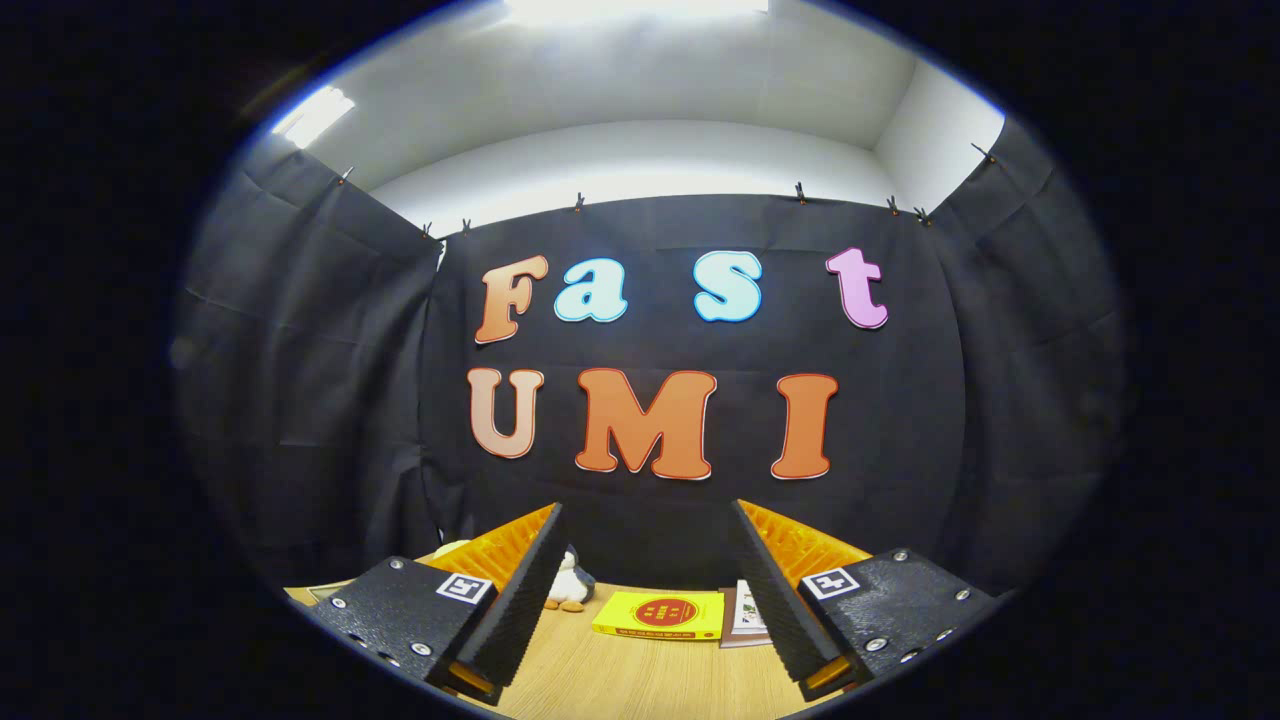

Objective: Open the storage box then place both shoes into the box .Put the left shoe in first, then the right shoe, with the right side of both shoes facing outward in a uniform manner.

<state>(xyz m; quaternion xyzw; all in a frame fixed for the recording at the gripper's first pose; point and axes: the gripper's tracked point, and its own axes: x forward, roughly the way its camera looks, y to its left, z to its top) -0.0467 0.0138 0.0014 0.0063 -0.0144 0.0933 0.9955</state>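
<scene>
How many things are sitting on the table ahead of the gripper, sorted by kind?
Books: 2, a yellow book and a second book beside it, partly behind one finger
Penguin toys: 1, the penguin toy
Total: 3, all on the table beyond the open gripper; a pale thing behind the other finger is unclear and left out.

Gripper [648,590] — jaws apart, screwed mounts, square markers

The tongs [648,510] stand spread wide apart, gripping nothing, held just above the pale wooden bench [640,685] and aimed level at the booth's black cloth wall. Seen through the gap between them, a yellow book [660,614] lies flat on the bench.
</scene>
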